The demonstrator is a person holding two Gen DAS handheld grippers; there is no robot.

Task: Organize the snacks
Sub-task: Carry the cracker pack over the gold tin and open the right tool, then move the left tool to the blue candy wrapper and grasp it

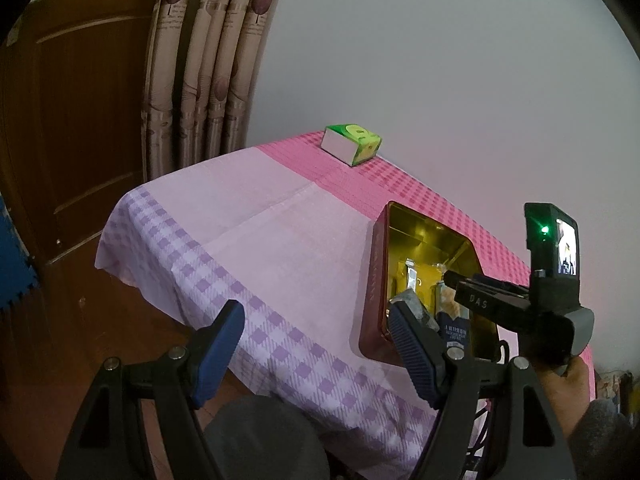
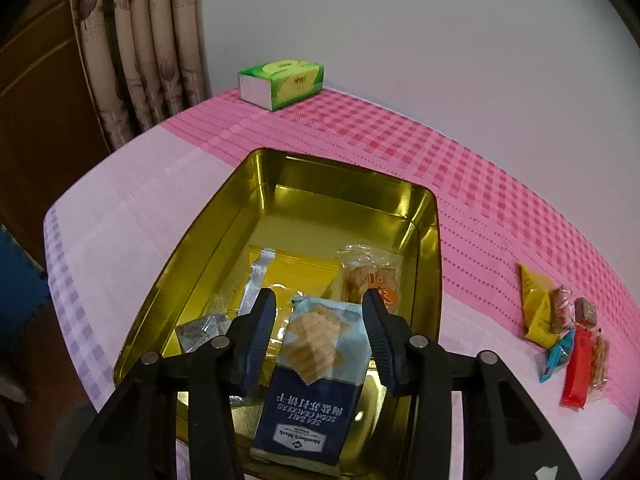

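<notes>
Now right claw (image 2: 320,336) wide open over gold tin (image 2: 430,216), cracker pack (image 2: 308,380) loose between pads, so likely dropping it. Left claw (image 1: 316,356) open, empty, at table's near edge. More snacks (image 2: 560,332) wait near right edge.

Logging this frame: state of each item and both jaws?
gold tin: open, lidless, partly filled
soda cracker packet: sealed, between open jaws
right gripper: open
left gripper: open, empty
tissue box: closed
loose snacks: outside tin, on cloth
</notes>
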